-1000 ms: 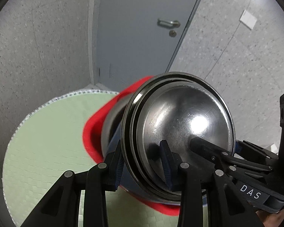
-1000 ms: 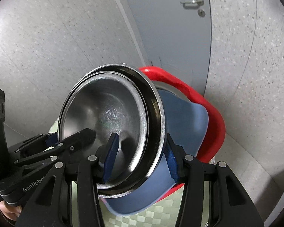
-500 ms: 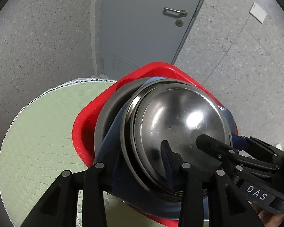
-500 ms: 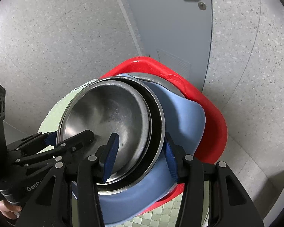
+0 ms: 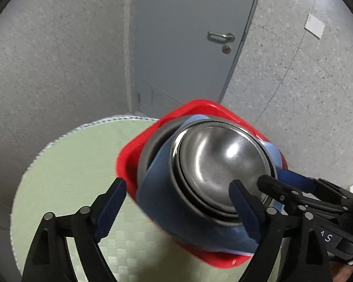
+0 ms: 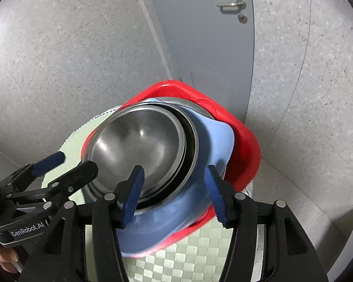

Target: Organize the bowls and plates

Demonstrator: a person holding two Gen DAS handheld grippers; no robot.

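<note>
Nested steel bowls (image 5: 223, 164) sit in a blue dish (image 5: 160, 188), which rests in a red square dish (image 5: 129, 162) on the round green mat. My left gripper (image 5: 176, 209) is open, its jaws wide on either side of the stack's near left rim. The same steel bowls (image 6: 138, 145), blue dish (image 6: 214, 141) and red dish (image 6: 244, 150) show in the right wrist view. My right gripper (image 6: 174, 195) is open, its jaws straddling the near right rim of the bowls and blue dish.
The round green checked mat (image 5: 66, 174) covers a small table with its edge at left. Behind stand a grey door (image 5: 188, 35) with a lever handle and speckled grey walls (image 5: 47, 47).
The stack came down from a tilted hold into the red dish on the mat. Both grippers opened and let go of the rims.
</note>
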